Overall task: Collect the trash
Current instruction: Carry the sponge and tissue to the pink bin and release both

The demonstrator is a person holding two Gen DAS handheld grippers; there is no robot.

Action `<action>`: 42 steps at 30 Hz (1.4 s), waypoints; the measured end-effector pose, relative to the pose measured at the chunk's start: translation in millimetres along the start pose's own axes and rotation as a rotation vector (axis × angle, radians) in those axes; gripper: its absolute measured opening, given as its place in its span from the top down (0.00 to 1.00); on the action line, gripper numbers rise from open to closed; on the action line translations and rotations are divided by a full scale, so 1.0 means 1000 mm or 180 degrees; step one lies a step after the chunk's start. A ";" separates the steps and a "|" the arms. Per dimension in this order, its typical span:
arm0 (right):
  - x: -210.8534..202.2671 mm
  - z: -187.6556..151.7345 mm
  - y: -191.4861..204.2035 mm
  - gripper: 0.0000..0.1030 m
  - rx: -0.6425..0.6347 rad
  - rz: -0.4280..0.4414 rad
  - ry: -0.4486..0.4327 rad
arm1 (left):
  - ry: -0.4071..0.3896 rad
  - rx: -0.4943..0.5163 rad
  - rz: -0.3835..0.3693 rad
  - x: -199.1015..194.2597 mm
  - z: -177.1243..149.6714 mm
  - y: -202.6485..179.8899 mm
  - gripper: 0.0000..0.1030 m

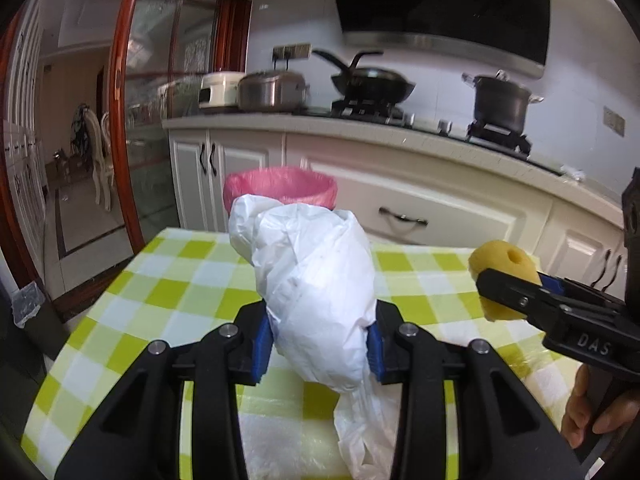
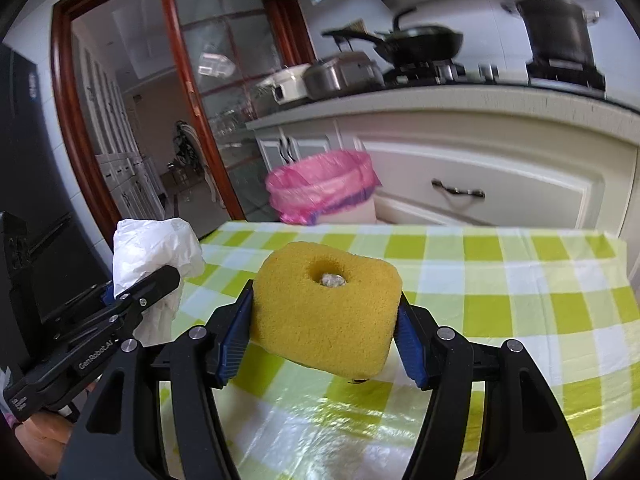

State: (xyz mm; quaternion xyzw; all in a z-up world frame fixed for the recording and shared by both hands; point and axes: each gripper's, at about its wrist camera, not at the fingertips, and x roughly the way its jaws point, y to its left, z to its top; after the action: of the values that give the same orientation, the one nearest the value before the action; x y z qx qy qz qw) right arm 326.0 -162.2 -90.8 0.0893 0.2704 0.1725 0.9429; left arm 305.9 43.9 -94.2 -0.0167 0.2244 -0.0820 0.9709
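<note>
Your left gripper [image 1: 318,344] pinches a crumpled white plastic bag [image 1: 316,280] between its blue pads, lifted above the near part of the checked table [image 1: 168,280], with the bag's tail trailing down toward the cloth; your right gripper [image 2: 322,334] squeezes a yellow sponge [image 2: 326,312] from both sides, clear of the table, a small grey scrap sitting in its hole; the pink-lined trash bin [image 2: 324,188] stands on the floor just beyond the table's far edge, before the white cabinets [image 2: 500,176].
</note>
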 end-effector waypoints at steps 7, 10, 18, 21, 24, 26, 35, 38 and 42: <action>-0.033 0.009 0.025 0.41 -0.0159 0.0018 -0.0248 | -0.0268 -0.0070 -0.0108 -0.045 0.011 0.001 0.64; -0.037 0.020 0.031 0.41 -0.0212 0.0032 -0.0326 | -0.0340 -0.0137 -0.0174 -0.051 0.021 0.005 0.64; -0.013 0.061 0.038 0.41 -0.0337 0.0052 -0.0409 | -0.0453 -0.0099 -0.0143 -0.026 0.051 0.018 0.64; 0.007 0.078 0.033 0.41 -0.0325 0.0064 -0.0404 | -0.0459 -0.0099 -0.0135 -0.006 0.066 0.025 0.64; 0.032 0.094 0.027 0.41 -0.0333 0.0076 -0.0386 | -0.0446 -0.0071 -0.0116 0.018 0.080 0.034 0.64; 0.052 0.106 0.021 0.41 -0.0319 0.0110 -0.0354 | -0.0424 -0.0034 -0.0101 0.041 0.091 0.040 0.64; 0.149 0.154 0.000 0.41 -0.0347 0.0192 -0.0267 | -0.0411 0.0015 -0.0069 0.134 0.134 0.069 0.64; 0.182 0.170 -0.004 0.41 -0.0402 0.0215 -0.0250 | -0.0375 -0.0039 -0.0069 0.169 0.148 0.081 0.64; 0.226 0.190 -0.012 0.41 -0.0413 0.0264 -0.0220 | -0.0360 -0.0041 -0.0087 0.215 0.167 0.094 0.63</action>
State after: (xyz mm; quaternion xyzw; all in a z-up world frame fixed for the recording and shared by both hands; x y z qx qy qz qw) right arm 611.6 -103.3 -43.0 0.0451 0.2221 0.2253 0.9476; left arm 583.3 100.0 -43.9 -0.0307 0.1695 -0.0927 0.9807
